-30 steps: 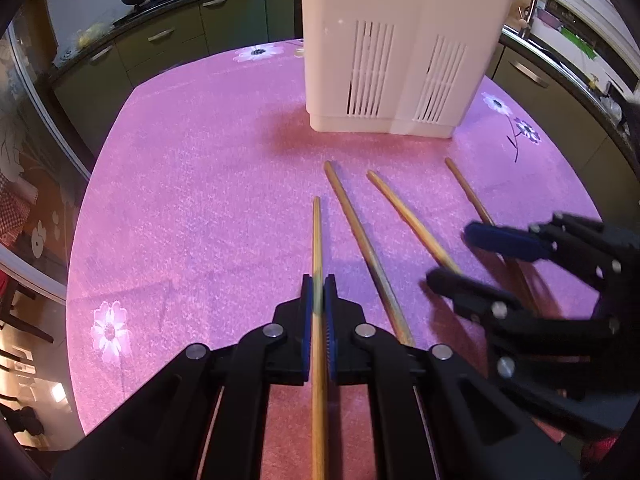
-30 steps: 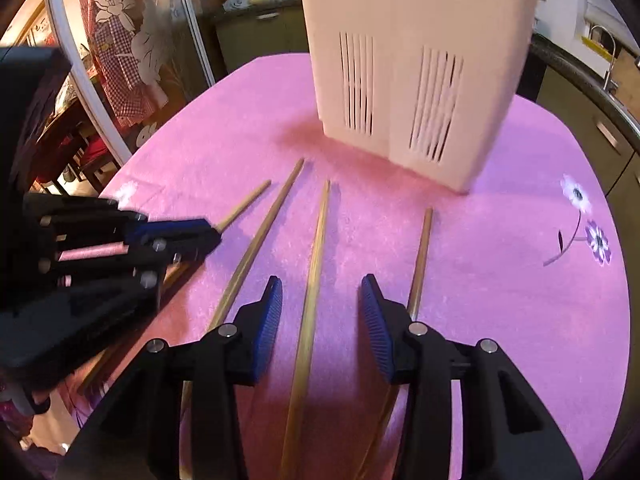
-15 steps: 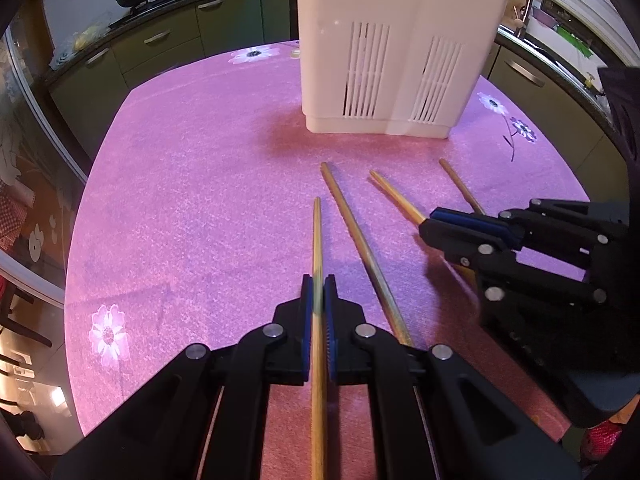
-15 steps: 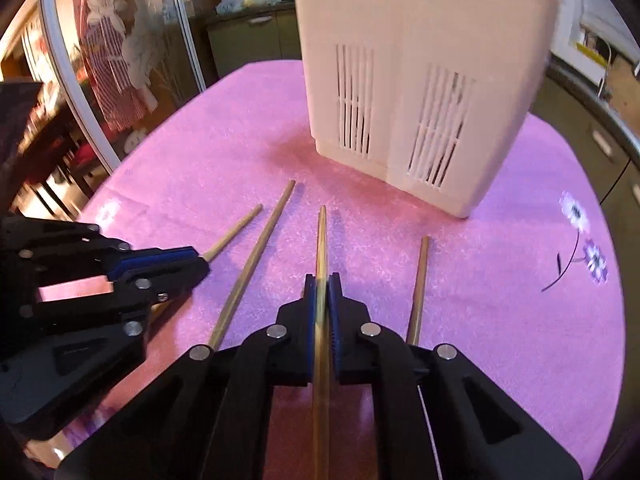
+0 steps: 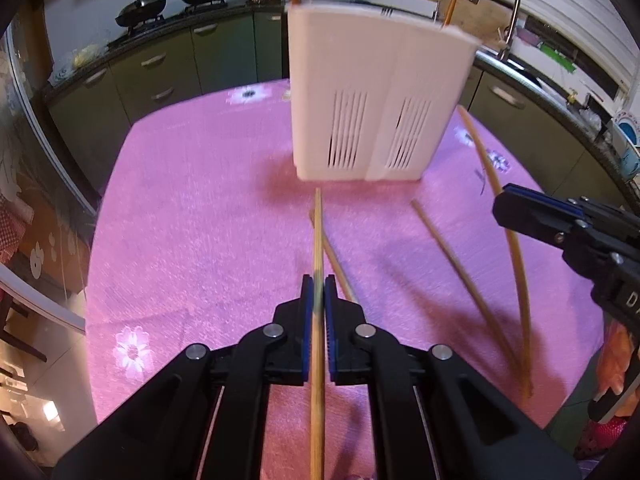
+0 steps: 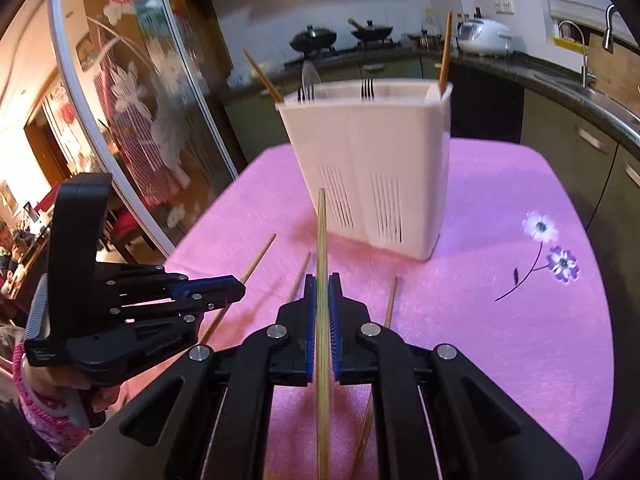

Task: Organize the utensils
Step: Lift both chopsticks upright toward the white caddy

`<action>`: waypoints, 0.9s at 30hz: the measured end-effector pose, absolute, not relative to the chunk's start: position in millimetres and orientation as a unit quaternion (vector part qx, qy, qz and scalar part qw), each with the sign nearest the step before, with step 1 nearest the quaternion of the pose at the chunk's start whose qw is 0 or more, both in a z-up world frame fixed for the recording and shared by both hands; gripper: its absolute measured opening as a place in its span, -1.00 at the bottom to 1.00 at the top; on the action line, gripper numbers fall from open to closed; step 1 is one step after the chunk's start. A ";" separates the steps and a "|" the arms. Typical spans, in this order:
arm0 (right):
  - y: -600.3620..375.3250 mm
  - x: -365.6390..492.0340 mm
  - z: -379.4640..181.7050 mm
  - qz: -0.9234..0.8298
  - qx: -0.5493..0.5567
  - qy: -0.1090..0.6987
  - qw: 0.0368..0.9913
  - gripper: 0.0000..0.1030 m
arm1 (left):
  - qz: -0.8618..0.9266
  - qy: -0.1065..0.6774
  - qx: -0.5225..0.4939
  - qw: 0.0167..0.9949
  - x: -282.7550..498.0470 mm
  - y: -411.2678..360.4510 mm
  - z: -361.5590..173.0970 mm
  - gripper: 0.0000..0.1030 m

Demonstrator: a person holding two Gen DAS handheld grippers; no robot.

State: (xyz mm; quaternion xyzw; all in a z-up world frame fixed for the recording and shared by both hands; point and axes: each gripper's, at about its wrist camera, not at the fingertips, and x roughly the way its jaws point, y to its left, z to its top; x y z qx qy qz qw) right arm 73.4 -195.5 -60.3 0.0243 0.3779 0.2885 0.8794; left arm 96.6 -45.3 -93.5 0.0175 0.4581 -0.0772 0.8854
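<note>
Chopstick (image 5: 317, 240) is clamped in left claw (image 5: 319, 292), pads fully closed on it, tip pointed at white utensil holder (image 5: 372, 96). 2nd chopstick (image 6: 321, 240) is pinched in right claw (image 6: 322, 292), which has just closed on it; tip is seen raised off the pink surface (image 6: 500, 340), aimed at the holder. 2 more chopsticks (image 5: 460, 272) are left lying flat on the surface btwn the claws; one (image 5: 332, 256) is partly hidden under the left-held stick. Holder is stood upright at far side of the surface, w/ forks (image 6: 367, 90) and chopsticks (image 6: 444, 52) already slotted in. Kitchen cabinets (image 5: 168, 76) are seen behind.
</note>
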 end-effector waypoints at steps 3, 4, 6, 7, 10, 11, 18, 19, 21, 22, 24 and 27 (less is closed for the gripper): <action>-204.9 66.9 -48.5 0.292 0.033 0.367 0.883 -0.87 | -0.081 0.443 0.017 0.893 90.6 -45.7 -78.3 -0.89; -207.8 64.8 -44.0 0.294 0.037 0.363 0.884 -0.87 | -0.083 0.437 0.017 0.896 88.6 -45.7 -72.5 -0.89; -211.4 60.7 -36.9 0.296 0.040 0.355 0.886 -0.87 | -0.085 0.427 0.019 0.900 85.4 -46.2 -63.1 -0.89; -212.9 58.4 -32.6 0.297 0.042 0.350 0.887 -0.87 | -0.087 0.421 0.018 0.903 82.9 -46.5 -56.8 -0.89; -215.6 52.4 -22.9 0.304 0.044 0.338 0.890 -0.87 | -0.091 0.409 0.019 0.908 79.5 -47.6 -44.6 -0.89; -215.6 50.4 -20.7 0.305 0.044 0.335 0.890 -0.87 | -0.092 0.404 0.020 0.910 78.1 -48.3 -40.3 -0.89; -216.6 39.1 -4.0 0.314 0.046 0.315 0.894 -0.87 | -0.101 0.386 0.024 0.916 73.2 -53.6 -23.1 -0.89; -217.3 37.7 -1.0 0.314 0.046 0.312 0.896 -0.87 | -0.103 0.384 0.025 0.917 72.9 -54.2 -20.1 -0.89; -218.6 35.4 3.1 0.315 0.046 0.306 0.897 -0.87 | -0.105 0.377 0.025 0.920 72.1 -54.9 -14.1 -0.89; -219.3 34.3 5.9 0.315 0.047 0.302 0.899 -0.87 | -0.106 0.375 0.025 0.921 72.2 -55.3 -11.7 -0.89; -220.6 33.5 9.9 0.315 0.047 0.297 0.900 -0.87 | -0.108 0.369 0.027 0.923 71.5 -56.8 -6.2 -0.89; -222.0 33.0 17.4 0.314 0.048 0.287 0.904 -0.87 | -0.112 0.358 0.029 0.927 72.0 -59.7 4.8 -0.89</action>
